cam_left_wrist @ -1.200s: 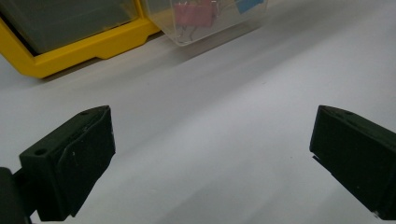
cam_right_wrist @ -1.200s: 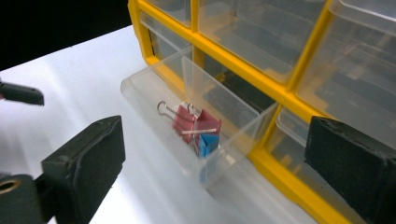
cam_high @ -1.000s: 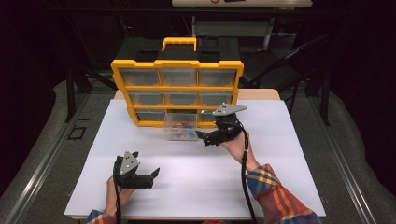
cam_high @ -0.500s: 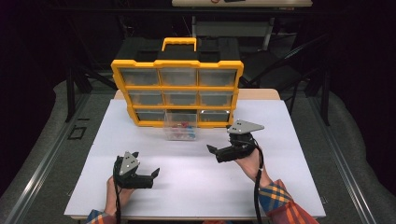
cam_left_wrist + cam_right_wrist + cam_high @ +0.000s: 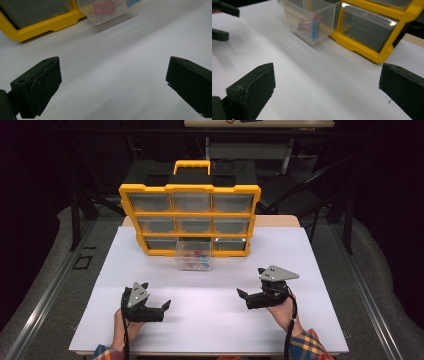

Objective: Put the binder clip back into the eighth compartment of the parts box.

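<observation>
A yellow organiser [image 5: 190,217] with clear drawers stands at the back of the white table [image 5: 215,320]. Its bottom middle drawer [image 5: 193,255] is pulled out and holds several red and blue binder clips [image 5: 310,25]; the same drawer [image 5: 110,10] is at the top of the left gripper view. My left gripper [image 5: 162,306] rests open on the table at the front left, nothing between its jaws. My right gripper [image 5: 241,293] sits open at the front right, its jaws empty and pointing left toward the drawer [image 5: 309,21].
The organiser's yellow frame [image 5: 367,50] lies ahead and right of my right gripper. A black carrying handle area tops the organiser [image 5: 191,167]. Dark floor and metal frames surround the table; a wooden edge [image 5: 280,221] shows behind the white sheet.
My right gripper has pulled back from the open drawer toward the front right of the table and come down near the surface. The left gripper stayed put.
</observation>
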Available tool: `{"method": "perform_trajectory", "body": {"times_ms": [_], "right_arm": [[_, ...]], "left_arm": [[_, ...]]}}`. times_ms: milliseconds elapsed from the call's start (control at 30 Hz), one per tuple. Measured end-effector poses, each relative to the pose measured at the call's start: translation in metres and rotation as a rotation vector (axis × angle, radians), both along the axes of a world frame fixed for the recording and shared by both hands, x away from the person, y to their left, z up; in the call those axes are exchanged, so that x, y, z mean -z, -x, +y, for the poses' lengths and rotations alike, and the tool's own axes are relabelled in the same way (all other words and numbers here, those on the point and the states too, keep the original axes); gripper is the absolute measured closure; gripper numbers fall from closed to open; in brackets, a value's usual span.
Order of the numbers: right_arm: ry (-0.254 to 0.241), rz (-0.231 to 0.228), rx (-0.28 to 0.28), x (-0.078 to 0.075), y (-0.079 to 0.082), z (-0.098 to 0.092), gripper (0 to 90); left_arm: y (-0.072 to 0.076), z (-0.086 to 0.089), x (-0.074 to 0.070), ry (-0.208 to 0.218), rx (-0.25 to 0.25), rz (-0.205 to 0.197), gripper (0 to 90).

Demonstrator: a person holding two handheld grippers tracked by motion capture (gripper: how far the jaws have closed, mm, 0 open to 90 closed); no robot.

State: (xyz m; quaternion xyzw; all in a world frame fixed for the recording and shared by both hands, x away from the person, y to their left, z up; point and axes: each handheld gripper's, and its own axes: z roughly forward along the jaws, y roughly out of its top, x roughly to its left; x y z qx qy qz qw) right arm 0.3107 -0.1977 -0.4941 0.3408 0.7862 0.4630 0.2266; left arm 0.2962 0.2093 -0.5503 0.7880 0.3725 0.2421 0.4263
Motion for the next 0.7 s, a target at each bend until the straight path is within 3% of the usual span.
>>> {"method": "perform_trajectory", "body": {"times_ms": [267, 533, 700], "right_arm": [[0.033, -0.022, 0.028, 0.020, 0.018, -0.007, 0.0], [0.000, -0.041, 0.073, 0.040, 0.036, -0.014, 0.0], [0.037, -0.035, 0.071, 0.046, 0.040, -0.012, 0.0]], "left_arm": [[0.000, 0.000, 0.000, 0.001, -0.004, -0.003, 0.1], [0.000, -0.002, 0.001, -0.007, 0.007, 0.002, 0.1], [0.000, -0.001, 0.001, -0.008, 0.005, -0.003, 0.1]]}}
